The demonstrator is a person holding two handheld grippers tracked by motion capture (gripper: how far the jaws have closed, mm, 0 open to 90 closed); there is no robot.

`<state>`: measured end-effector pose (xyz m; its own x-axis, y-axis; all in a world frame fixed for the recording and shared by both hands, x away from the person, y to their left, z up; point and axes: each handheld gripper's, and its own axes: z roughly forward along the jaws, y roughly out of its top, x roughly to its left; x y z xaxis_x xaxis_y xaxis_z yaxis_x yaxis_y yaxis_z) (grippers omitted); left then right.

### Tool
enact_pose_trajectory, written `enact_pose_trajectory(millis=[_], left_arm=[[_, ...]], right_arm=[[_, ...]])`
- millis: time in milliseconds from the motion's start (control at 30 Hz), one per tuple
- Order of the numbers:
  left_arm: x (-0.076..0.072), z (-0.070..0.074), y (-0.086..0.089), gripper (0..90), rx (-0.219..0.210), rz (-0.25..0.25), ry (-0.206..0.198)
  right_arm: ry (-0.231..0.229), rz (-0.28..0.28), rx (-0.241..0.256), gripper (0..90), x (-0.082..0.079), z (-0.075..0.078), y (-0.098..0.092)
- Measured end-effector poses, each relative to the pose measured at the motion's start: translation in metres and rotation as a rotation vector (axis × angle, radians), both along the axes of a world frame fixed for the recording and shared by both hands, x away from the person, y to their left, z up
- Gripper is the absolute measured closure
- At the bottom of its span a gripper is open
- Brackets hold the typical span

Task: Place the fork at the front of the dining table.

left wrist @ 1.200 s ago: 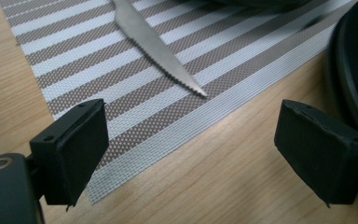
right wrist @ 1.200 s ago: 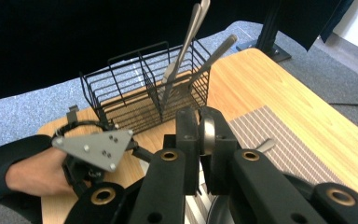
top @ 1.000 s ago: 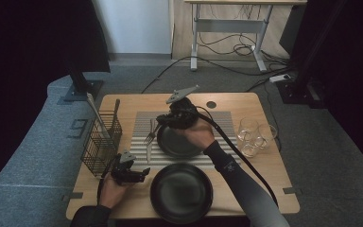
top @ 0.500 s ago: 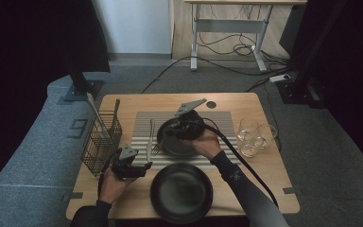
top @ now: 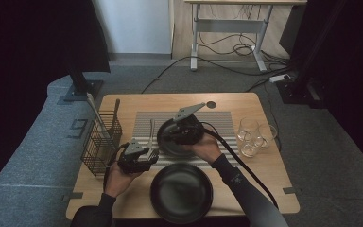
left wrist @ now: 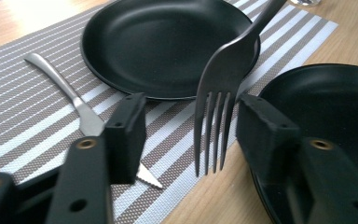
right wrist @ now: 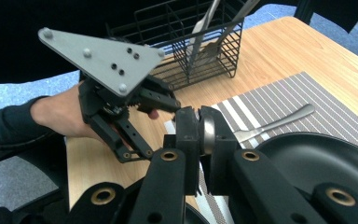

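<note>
Right gripper (right wrist: 200, 128): jaws pressed together on the handle end of a fork (left wrist: 223, 79); the metal shows between the pads in the right gripper view. In the high view this gripper (top: 168, 137) sits over the left rim of the far plate.
Fork: held in the air, tilted, tines pointing down toward the near edge of the striped mat (top: 222, 120). In the left gripper view the tines hang between the two open jaws of the left gripper, touching neither; whether they touch the mat cannot be told.
Left gripper (left wrist: 189, 130): jaws wide apart, nothing clamped. In the high view it (top: 152, 155) lies at the mat's near left corner, held in the person's left hand (top: 118, 177).
Knife (left wrist: 81, 114): flat on the mat, left of the far plate; its toothed tip passes under the left jaw in the left gripper view.
Far plate (top: 172, 144): black, on the mat, nothing on it.
Near plate (top: 182, 193): black, at the table's (top: 123, 101) near edge, just below the mat, nothing on it.
Wire basket (top: 99, 142): at the table's left side, holding upright cutlery.
Glasses (top: 255, 135): three clear ones grouped at the right of the mat.
</note>
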<state>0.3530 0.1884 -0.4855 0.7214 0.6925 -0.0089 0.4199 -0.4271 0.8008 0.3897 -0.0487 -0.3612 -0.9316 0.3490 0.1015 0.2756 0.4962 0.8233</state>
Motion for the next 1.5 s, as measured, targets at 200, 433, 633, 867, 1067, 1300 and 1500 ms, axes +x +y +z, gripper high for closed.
enact_pose_trajectory(millis=[200, 433, 633, 867, 1067, 1300, 1500], left_arm=[[0.0, -0.001, 0.003, 65.2, -0.042, -0.026, 0.023], [-0.001, -0.001, 0.003, 73.0, -0.051, -0.032, 0.045], [-0.001, -0.001, 0.005, 75.7, -0.068, -0.032, 0.068], [0.0, 0.0, 0.011, 80.3, -0.117, -0.014, 0.093], [0.001, 0.001, 0.02, 88.8, -0.171, 0.012, 0.097], [-0.002, 0.002, 0.019, 89.3, -0.157, 0.064, 0.062], [-0.003, 0.003, 0.02, 89.4, -0.137, 0.101, 0.039]], right_arm=[[-0.007, 0.009, 0.007, 85.8, 0.0, 0.001, 0.0], [-0.005, 0.011, 0.007, 85.2, 0.002, 0.0, 0.0], [0.0, 0.006, 0.011, 83.4, 0.004, -0.001, -0.001], [0.005, -0.009, 0.02, 80.1, 0.008, -0.001, -0.003], [0.001, -0.029, 0.028, 75.6, 0.009, -0.002, -0.005], [-0.047, -0.079, -0.024, 61.5, 0.008, -0.006, -0.002], [0.003, -0.106, -0.026, 43.4, 0.01, -0.017, 0.001]])
